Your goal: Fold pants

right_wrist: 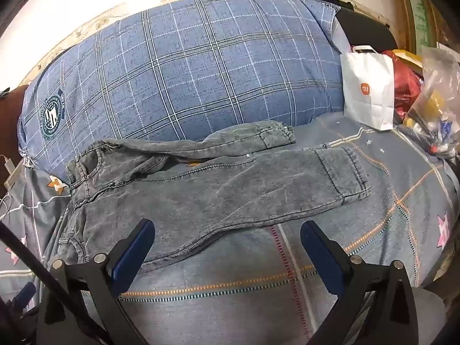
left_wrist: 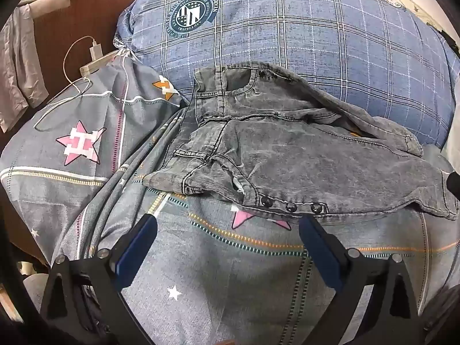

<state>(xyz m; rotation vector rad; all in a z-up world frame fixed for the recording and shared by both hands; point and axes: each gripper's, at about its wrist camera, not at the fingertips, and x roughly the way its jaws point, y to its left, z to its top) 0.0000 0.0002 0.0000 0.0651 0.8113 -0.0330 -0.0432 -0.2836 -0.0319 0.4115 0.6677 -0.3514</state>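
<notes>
We are holding our left tool (left_wrist: 227,225) low over the bed (left_wrist: 230,273), its two blue-padded fingers (left_wrist: 138,247) standing wide apart and gripping nothing, the tips pointing toward the waistband of the pants (left_wrist: 302,155) with its row of three dark buttons (left_wrist: 290,205) lying just ahead. We are holding our right tool (right_wrist: 227,227) the same way, fingers (right_wrist: 319,253) spread and empty, hovering just short of the near trouser leg.

The grey denim pants (right_wrist: 218,184) are lying unfolded across the bed, waist toward our left, legs stretching to our right, the far leg resting against a blue plaid pillow (right_wrist: 201,66).

The pillow is carrying a round crest (left_wrist: 192,11) with lettering too small to read. A white paper bag (right_wrist: 371,89) beside the pillow is showing an orange "mi" logo. A white charger and cable (left_wrist: 95,53) are lying at the bed's left edge.
</notes>
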